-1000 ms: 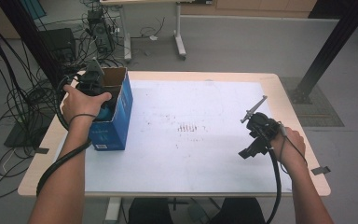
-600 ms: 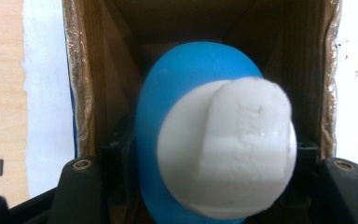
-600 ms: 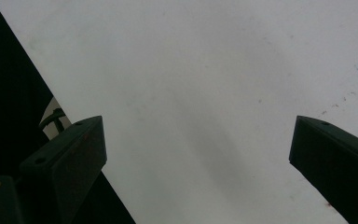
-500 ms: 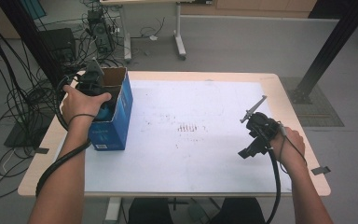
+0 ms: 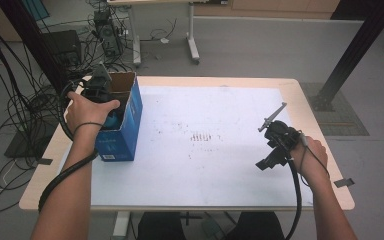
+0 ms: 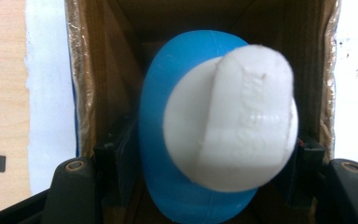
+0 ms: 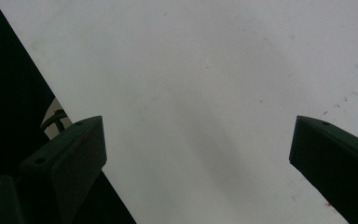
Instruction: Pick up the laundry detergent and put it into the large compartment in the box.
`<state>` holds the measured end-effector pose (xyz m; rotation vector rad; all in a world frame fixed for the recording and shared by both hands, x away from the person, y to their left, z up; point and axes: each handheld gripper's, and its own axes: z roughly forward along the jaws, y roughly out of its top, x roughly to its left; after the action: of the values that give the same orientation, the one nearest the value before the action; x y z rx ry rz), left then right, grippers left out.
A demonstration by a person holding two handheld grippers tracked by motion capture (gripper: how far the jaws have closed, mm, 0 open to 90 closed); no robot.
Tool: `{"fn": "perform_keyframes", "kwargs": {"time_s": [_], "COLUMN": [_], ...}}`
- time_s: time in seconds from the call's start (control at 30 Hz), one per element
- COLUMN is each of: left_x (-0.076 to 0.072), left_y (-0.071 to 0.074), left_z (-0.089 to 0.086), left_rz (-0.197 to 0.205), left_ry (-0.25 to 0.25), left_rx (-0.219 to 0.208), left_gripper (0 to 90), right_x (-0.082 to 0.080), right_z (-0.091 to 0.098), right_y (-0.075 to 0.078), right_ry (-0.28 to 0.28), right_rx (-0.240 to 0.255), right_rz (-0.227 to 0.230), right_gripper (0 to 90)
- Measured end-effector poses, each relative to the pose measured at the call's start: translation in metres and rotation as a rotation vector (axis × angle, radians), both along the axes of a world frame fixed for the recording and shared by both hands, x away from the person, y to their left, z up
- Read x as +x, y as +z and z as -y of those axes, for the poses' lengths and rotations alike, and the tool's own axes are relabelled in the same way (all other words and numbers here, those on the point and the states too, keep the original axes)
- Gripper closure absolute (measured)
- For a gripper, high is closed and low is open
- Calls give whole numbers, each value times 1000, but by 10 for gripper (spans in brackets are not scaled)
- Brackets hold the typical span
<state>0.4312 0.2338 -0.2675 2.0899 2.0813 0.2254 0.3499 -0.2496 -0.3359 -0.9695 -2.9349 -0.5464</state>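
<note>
two grippers: one in each hand, both low over the table (image 5: 190, 200), well apart from each other.
right forearm: comes in from the near edge at the right of the high view, wrist above the white sheet (image 5: 220, 150).
right gripper (image 5: 275, 147): held just above the sheet near the right edge, in the same place as a second ago.
right jaws: stand wide apart in the right gripper view, with bare white sheet (image 7: 205, 84) between them and nothing held.
left forearm: comes in from the near left corner, a cable hanging in a loop under it.
left gripper (image 5: 100, 92): pointed down into the open top of the box, hand in the same place as a second ago.
left jaws: a second ago tight, they have just been opening a little; they remain narrow, one at each side of the bottle, and whether the pads press on it cannot be told.
bottle (image 6: 191, 140): blue, with a white cap (image 6: 230, 116) facing the camera, inside the box between the left jaws; a blue patch of it shows under the hand in the high view.
box (image 5: 125, 127): blue outside, brown card inside, upright at the left end of the table, on the edge of the sheet, unmoved since the earlier frames.
marks: small dark specks on the sheet at mid-table, between the box and the right gripper.
beyond the table: grey floor, cables and another table's legs.
</note>
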Motion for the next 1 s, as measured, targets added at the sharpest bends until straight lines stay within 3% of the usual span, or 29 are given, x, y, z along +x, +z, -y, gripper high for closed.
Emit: {"fn": "perform_keyframes", "kwargs": {"time_s": [0.6, 0.77, 1.0], "left_x": [-5, -6, -10], "left_y": [20, 29, 43], "left_z": [5, 7, 12], "left_rz": [14, 23, 39], "left_ry": [-13, -12, -28], "left_rx": [12, 43, 48], "left_gripper": [299, 277, 243], "right_x": [-1, -1, -1], "right_z": [-1, -1, -1], "right_y": [2, 2, 3], "right_ry": [2, 4, 3], "right_rx": [-1, 1, 2], "right_rz": [8, 13, 14], "right_gripper": [37, 36, 37]}}
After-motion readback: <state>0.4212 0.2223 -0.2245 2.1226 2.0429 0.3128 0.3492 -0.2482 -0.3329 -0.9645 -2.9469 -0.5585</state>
